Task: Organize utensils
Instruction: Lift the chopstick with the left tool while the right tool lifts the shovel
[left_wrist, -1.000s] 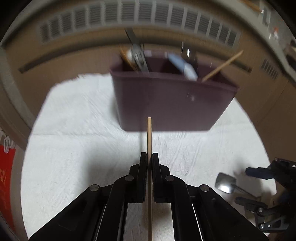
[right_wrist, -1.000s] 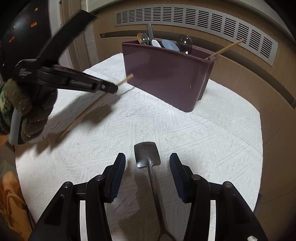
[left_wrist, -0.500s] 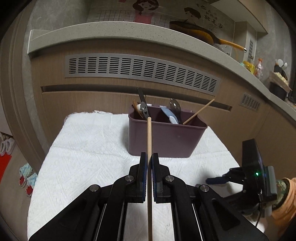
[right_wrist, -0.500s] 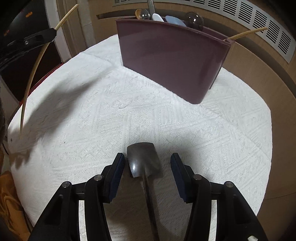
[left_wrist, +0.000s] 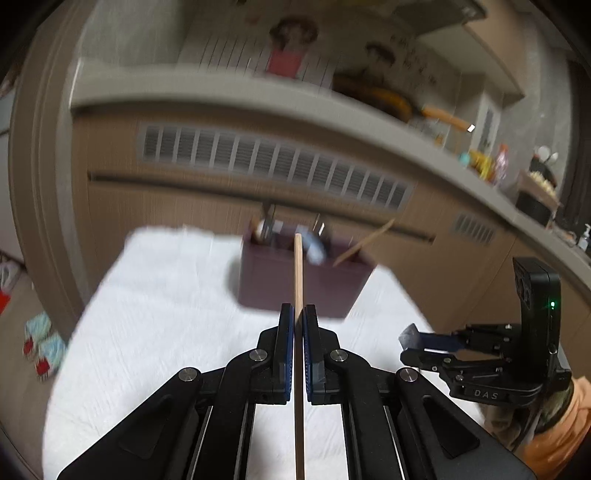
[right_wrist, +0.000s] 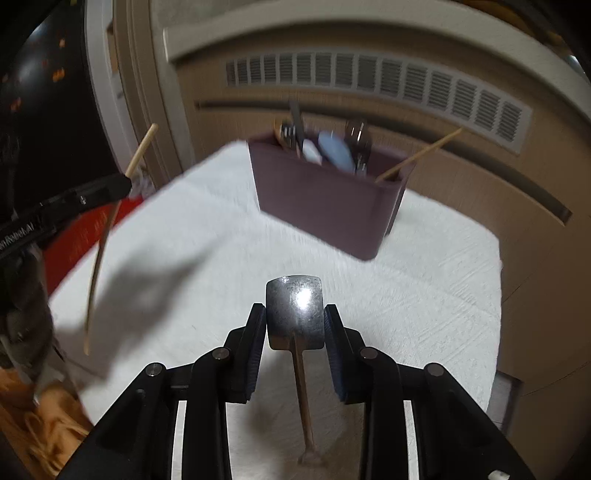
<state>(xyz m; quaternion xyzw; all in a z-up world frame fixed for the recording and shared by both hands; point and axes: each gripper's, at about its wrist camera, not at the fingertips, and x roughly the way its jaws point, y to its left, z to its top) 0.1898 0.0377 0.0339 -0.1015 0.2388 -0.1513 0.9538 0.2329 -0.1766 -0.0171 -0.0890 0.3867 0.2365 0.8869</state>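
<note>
So both hands are now carrying something. The right hand-held gripper (right_wrist: 294, 325) has just been closing its jaws, and in its own view the pads are now pinching the flat, squared-off bowl of the metal spoon (right_wrist: 294, 314) from both sides, where half a second back they were standing wide of it. The spoon's handle is trailing back toward the camera, and the whole thing is looking like it's coming up off the white cloth (right_wrist: 424, 295) on the tabletop, though with the blur I can't swear the handle end is clear yet.

The left hand-held gripper (left_wrist: 298, 317) is staying clamped tight on the wooden chopstick (left_wrist: 298, 280), stick running straight out between the pads. Compared with a second ago it's sitting higher and further back from the maroon utensil holder (left_wrist: 295, 288), so the holder is looking smaller and the counter above is showing.

What it means, I reckon: pickup is done for both pieces, and the next bit is dropping them into the holder, which is already holding another chopstick (right_wrist: 417, 158) in its right end plus spoons and cutlery. Sorting by compartment is probably the tricky part.
</note>
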